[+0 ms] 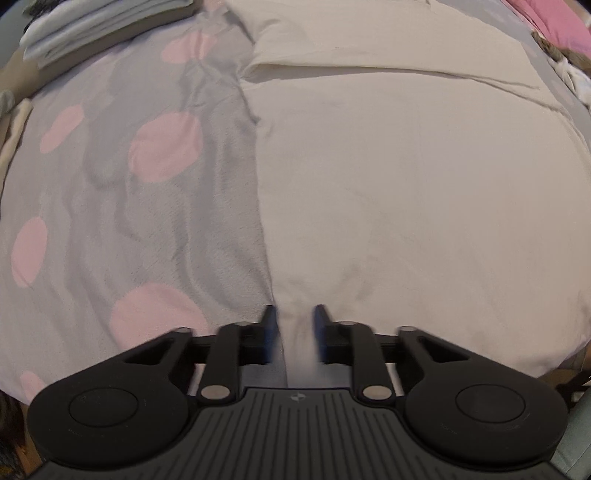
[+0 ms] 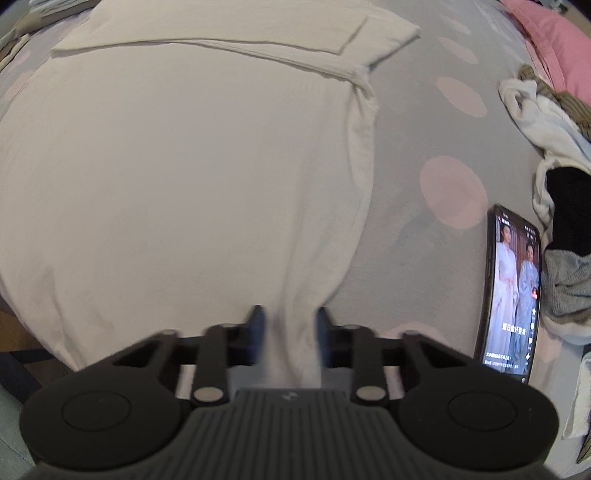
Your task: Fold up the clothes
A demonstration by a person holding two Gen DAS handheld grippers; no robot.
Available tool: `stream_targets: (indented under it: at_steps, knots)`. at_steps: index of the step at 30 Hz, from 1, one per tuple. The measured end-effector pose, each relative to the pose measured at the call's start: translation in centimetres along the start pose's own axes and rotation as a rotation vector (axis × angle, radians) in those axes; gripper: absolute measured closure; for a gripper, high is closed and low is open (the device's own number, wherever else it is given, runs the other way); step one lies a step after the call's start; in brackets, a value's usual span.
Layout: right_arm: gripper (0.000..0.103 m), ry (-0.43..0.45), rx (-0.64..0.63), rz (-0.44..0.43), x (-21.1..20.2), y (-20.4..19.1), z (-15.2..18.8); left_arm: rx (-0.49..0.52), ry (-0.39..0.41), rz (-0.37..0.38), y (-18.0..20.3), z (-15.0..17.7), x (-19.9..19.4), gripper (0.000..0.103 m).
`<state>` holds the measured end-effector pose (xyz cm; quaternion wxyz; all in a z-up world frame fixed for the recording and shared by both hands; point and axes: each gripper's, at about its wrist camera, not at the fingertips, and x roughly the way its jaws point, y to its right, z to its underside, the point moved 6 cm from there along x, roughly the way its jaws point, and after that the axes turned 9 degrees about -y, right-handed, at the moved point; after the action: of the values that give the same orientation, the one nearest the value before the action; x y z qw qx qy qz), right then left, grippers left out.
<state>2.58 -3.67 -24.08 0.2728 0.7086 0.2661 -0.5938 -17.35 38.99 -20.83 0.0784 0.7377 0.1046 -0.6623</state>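
At the bottom centre of the left wrist view, the left gripper [image 1: 295, 325] has its jaws drawn narrow on a bunched near corner of the cream garment [image 1: 406, 184]; cloth fills the gap between the fingers, so it appears pinched. At the bottom centre of the right wrist view, the right gripper [image 2: 290, 325] stands likewise, closed on a gathered strip of the same cream garment [image 2: 166, 166] at its right-hand near edge. From both grippers the garment runs straight ahead and up the frame, its long axis pointing away, spread flat on the grey bedspread with pink dots [image 1: 110, 184]. Each gripper sits at its own near corner, so neither is nearer than the other. At the far end, in the upper part of each view, a folded-in band, seemingly the sleeves, lies across the garment's width. Judging from that, a lengthwise fold carrying the near hem toward the far end would suit. A lit phone [image 2: 511, 295] lies at the right edge, a heap of loose clothes [image 2: 554, 229] beyond it. Folded pale items [image 1: 92, 33] are stacked at upper left. No containers show.
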Motion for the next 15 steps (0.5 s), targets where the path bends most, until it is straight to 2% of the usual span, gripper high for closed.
stream_targets:
  at_steps: [2, 6, 11, 15]
  knots:
    - [0.096, 0.018, -0.006, 0.019, -0.3, -0.6, 0.2, 0.007, 0.016, -0.011, 0.2, 0.0, -0.4, 0.103]
    - [0.097, 0.067, 0.016, 0.049, -1.5, -0.7, 0.0, -0.028, 0.097, 0.046, -0.2, -0.3, -2.6, 0.103]
    - [0.097, 0.143, 0.067, 0.084, -3.4, 0.1, -0.9, -0.08, 0.213, 0.066, -1.4, -1.2, -5.4, 0.103]
    - [0.098, 0.245, 0.06, 0.161, -5.8, -0.2, -2.8, -0.12, 0.297, 0.066, -2.4, -2.5, -7.2, 0.103]
